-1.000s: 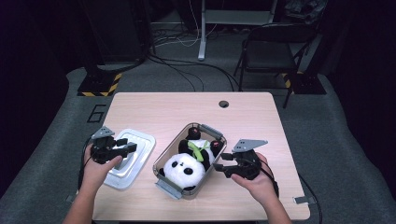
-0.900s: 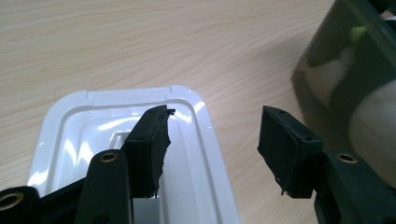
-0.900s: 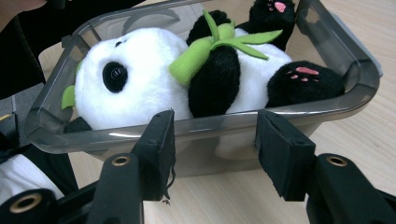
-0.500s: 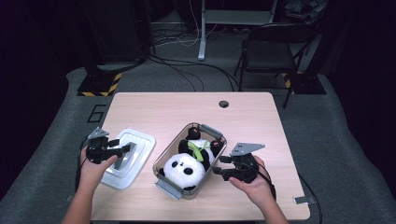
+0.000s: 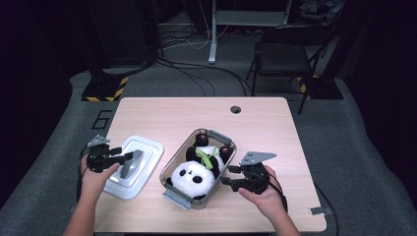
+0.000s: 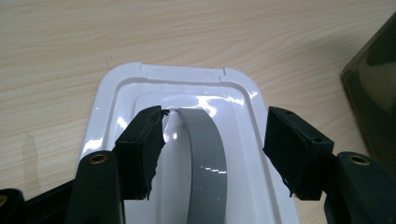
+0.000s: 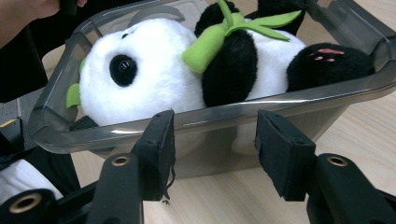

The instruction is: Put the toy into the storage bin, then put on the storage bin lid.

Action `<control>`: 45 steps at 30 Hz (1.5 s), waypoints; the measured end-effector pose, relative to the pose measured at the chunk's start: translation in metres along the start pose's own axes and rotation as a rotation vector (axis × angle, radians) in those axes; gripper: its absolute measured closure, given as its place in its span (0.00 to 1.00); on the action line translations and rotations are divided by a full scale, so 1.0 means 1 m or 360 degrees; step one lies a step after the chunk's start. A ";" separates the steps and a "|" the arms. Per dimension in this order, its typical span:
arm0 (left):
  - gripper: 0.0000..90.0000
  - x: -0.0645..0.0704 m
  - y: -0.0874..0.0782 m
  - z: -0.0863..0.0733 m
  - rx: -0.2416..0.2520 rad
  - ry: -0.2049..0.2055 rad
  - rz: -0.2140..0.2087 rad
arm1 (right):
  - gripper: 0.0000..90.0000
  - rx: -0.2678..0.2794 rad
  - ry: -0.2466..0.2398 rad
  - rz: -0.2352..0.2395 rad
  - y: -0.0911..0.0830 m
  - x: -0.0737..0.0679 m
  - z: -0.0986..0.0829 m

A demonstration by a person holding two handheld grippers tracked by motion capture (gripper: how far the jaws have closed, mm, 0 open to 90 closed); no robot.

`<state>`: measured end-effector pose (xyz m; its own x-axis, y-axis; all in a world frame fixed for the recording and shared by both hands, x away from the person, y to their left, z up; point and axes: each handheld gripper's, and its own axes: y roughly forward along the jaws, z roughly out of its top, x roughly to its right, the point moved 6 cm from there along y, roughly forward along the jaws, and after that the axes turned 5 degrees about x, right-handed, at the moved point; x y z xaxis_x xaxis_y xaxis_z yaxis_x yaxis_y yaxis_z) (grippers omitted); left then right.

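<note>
The left tongs hang spread astride the grey handle of the white lid. The right tongs stand spread beside the clear bin holding the plush panda.

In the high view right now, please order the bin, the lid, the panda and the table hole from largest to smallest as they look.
1. bin
2. lid and panda: these look close in size, so I do not rank them.
3. table hole
</note>
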<state>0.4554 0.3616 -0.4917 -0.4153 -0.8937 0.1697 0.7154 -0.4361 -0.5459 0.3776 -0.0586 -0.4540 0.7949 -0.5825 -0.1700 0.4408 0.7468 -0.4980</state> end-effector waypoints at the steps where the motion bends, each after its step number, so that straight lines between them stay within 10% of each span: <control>1: 0.42 -0.001 0.000 0.000 0.0000 0.0000 0.0004 | 0.53 -0.0005 0.0006 0.0001 0.001 -0.002 0.000; 45: 0.57 -0.003 0.024 -0.028 -0.0183 0.0061 0.0049 | 0.55 -0.0130 -0.0105 0.0204 0.015 -0.030 -0.007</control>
<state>0.4583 0.3563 -0.5284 -0.4166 -0.9010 0.1213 0.6598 -0.3915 -0.6414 0.3572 -0.0318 -0.4624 0.8695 -0.4594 -0.1816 0.3004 0.7835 -0.5439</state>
